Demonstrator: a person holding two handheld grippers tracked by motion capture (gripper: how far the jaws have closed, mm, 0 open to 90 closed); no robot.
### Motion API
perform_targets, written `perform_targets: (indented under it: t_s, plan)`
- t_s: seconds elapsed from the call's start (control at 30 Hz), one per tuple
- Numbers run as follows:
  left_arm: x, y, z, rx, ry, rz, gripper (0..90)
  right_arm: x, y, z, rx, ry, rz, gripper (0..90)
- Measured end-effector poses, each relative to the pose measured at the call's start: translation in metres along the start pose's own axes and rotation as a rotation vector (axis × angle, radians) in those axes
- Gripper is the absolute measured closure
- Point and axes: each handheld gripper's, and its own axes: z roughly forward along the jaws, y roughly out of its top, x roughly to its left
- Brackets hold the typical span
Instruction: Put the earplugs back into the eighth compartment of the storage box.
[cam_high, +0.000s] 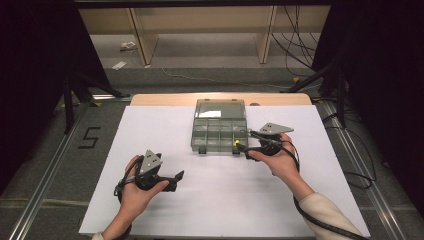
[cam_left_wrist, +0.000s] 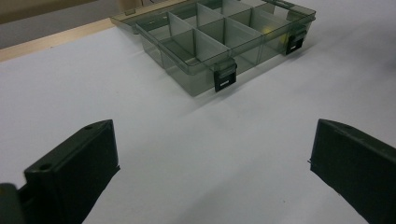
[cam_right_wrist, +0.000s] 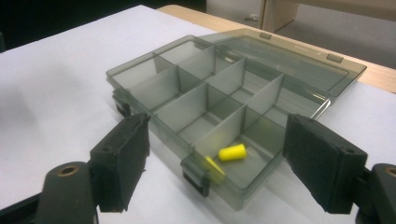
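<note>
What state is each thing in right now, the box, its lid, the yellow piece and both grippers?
Box: open, on the table.
Lid: folded back flat.
Yellow piece: lying loose in a near corner compartment.
Latches: undone.
Left gripper: open, empty.
Right gripper: open, nothing gripped, by the box's corner.

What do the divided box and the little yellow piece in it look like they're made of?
The organizer box looks like smoky grey translucent hard plastic with a glossy finish: its dividers and the white table show through its walls, and its lid catches reflections. The yellow piece looks like soft matte foam, perhaps an earplug, from its dull surface and rounded end; rubber or plastic is possible.
</note>
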Motion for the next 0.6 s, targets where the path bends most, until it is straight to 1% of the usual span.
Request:
perform_targets:
  t_s: [0.2, 0.4, 0.6]
  plan:
    - [0.001, 0.0, 0.002, 0.003, -0.005, -0.003, 0.4, 0.004, -0.006, -0.015, -0.009, -0.002, -0.007, 23.9]
    - [0.0, 0.001, 0.005, 0.005, -0.015, 0.006, 0.4, 0.007, -0.014, -0.029, -0.017, -0.01, -0.019, 24.3]
    - [-0.001, 0.002, 0.006, 0.002, -0.015, 0.008, 0.4, 0.006, -0.019, -0.035, -0.022, -0.021, -0.016, 24.3]
